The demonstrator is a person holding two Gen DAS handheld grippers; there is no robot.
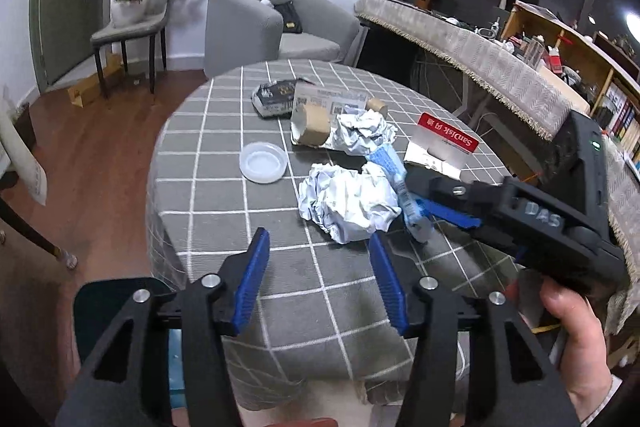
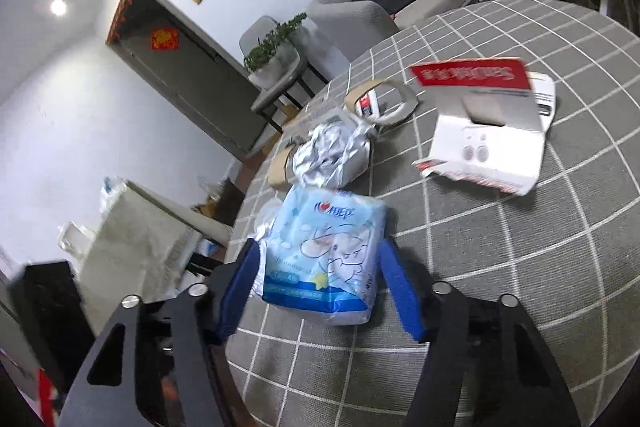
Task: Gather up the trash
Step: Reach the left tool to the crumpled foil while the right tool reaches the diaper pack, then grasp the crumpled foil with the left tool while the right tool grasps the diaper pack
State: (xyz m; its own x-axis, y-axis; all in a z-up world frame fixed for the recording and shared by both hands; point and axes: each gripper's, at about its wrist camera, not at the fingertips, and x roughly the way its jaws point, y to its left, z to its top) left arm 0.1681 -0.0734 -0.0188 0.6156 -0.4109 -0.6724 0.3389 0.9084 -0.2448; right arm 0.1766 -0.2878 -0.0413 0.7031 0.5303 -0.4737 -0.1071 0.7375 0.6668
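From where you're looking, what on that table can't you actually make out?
- Blue tissue pack: the right wrist view doesn't show whether the right gripper has clamped it; in the left wrist view that gripper covers its end.
- Small print on the grey packet: too small, left wrist view.
- SanDisk card: blurred, right wrist view.
- Table near edge: hidden behind the left gripper.

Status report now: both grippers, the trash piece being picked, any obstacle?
Left gripper open, empty, above table. Right gripper open, fingers either side of blue tissue pack; grip not confirmed. Crumpled paper close beside the pack.
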